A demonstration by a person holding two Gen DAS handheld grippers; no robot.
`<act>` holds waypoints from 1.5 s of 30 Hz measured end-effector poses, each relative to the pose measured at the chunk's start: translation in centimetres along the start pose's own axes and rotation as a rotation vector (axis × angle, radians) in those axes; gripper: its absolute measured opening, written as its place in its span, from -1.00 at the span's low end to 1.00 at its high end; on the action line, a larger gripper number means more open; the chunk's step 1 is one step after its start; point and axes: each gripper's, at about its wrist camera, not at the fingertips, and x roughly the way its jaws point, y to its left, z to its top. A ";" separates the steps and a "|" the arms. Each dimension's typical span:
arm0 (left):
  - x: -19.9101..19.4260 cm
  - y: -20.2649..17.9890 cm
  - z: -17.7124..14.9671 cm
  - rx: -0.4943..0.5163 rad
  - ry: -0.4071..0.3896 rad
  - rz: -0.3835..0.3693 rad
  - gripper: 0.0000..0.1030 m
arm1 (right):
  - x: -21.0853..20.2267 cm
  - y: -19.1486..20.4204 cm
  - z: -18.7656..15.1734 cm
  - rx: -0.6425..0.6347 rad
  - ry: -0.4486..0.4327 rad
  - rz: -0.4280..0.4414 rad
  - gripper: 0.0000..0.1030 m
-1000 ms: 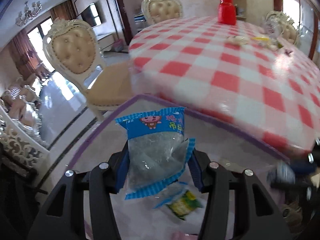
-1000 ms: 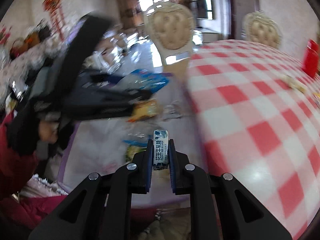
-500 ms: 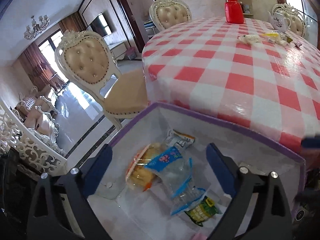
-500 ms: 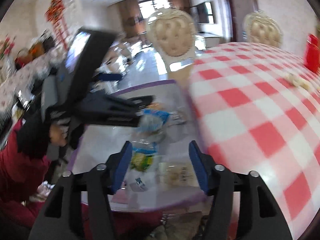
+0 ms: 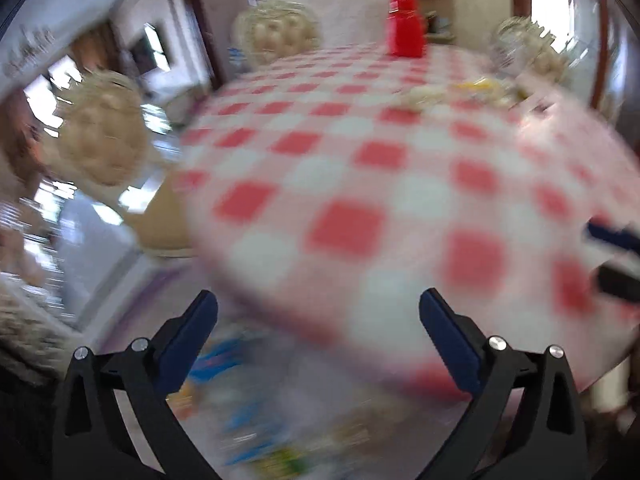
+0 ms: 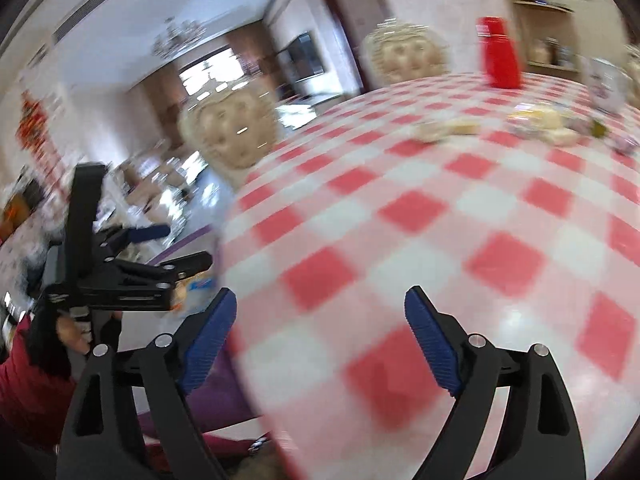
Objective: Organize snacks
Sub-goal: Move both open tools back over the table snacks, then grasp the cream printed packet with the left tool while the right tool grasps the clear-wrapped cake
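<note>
Jaws opening, empty; snacks [image 5: 256, 432] seemingly blurred.

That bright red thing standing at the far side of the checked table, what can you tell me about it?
The red container looks like smooth, glossy plastic: a squarish body under a narrower red cap. It stands upright on the red-and-white checked tablecloth near the table's far edge, in front of a wooden shelf. Nothing but the cloth touches it, and the loose snacks lie apart, nearer the camera. Blur hides any label or spout.

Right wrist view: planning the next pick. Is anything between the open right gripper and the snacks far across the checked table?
Nothing visible: between the right gripper and the snacks lies only bare checked tablecloth; the red container stands behind them.
</note>
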 end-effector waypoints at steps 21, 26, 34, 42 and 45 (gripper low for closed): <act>20.1 -6.9 19.6 -0.312 0.004 -0.029 0.96 | 3.0 -16.8 6.6 0.273 0.055 -0.120 0.69; 23.3 -8.9 21.8 -0.011 0.098 -0.007 0.96 | 2.9 -16.4 6.4 0.255 0.039 -0.104 0.69; 23.3 -7.3 20.7 0.038 0.042 -0.145 0.04 | 3.1 -15.7 6.8 0.219 0.036 -0.105 0.68; 21.6 0.5 21.1 -0.339 -0.131 -0.125 0.03 | 10.8 -13.4 14.2 -0.143 0.122 -0.152 0.68; 21.3 3.2 20.8 -0.463 -0.180 -0.131 0.04 | 15.9 -13.1 18.2 -0.266 0.169 -0.141 0.68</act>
